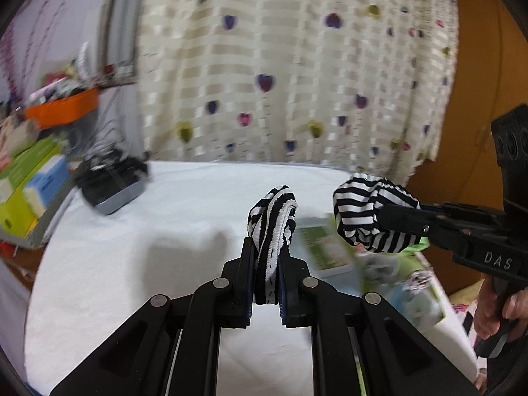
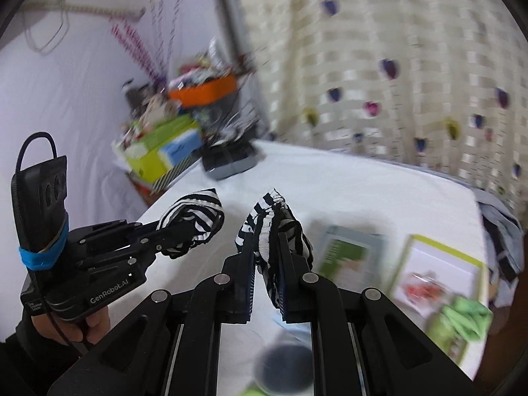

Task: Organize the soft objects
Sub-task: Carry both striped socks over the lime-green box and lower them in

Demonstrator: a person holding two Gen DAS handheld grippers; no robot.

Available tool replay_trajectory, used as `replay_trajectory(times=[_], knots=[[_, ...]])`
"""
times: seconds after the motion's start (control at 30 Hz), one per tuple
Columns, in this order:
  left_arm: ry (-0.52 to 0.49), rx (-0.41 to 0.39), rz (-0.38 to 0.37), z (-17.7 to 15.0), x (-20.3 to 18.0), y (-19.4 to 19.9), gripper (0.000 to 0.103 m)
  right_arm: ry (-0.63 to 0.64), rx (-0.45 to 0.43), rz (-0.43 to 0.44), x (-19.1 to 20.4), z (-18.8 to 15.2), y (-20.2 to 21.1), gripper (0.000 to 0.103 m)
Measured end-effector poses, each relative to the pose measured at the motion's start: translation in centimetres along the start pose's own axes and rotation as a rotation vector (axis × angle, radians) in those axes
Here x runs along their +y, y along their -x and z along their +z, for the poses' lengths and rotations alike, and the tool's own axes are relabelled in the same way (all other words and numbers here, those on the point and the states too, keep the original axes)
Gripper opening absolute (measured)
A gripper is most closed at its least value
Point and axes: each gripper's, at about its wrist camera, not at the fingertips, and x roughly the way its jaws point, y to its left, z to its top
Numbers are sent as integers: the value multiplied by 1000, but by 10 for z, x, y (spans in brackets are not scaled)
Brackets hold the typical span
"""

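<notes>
Behind everything hangs a cream checked curtain dotted with coloured hearts [image 1: 297, 76], and below it lies a white-sheeted bed [image 1: 158, 250]. Printed green-and-white cardboard boxes [image 2: 356, 257] rest on the sheet's right side, and a dark grey flat device [image 1: 114, 188] sits at the far left edge. Both tools are raised above the sheet. The left gripper [image 1: 268, 260] is pinched tight on one black-and-white striped sock [image 1: 274, 221]; the right gripper [image 2: 267, 257] is clamped on the other black-and-white striped sock [image 2: 280, 231], near the first.
</notes>
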Motion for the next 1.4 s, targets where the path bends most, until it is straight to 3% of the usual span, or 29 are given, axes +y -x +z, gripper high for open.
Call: replay_trajectory(times=[0.27,0.47,0.57,0.97,1.13,1.2,1.4], knots=[[-97,31,-134,18,-85,-35,10,-113,-70,-125,-66,-32,60,12],[-135,116,-222,21,-131,-87,10,-203,-48,-185,-119,-52,63,12],[-153,158,-225,19,-148,-114,10,-229,-32,-204,-139,-57,55,12],[-156,311,-196,11,-171,-188,11,-318,18,-190,-190,-67,1,12],[-126,371,-199,7,-172,-206,21,-331,65,-170,-194,-76,-14,12],[-123,375,-211,7,-173,-207,32,-324,57,-166,-192,-77,-10,12],[-87,303,-260,22,-167,-185,35,-298,-12,-167,-182,-64,18,16]])
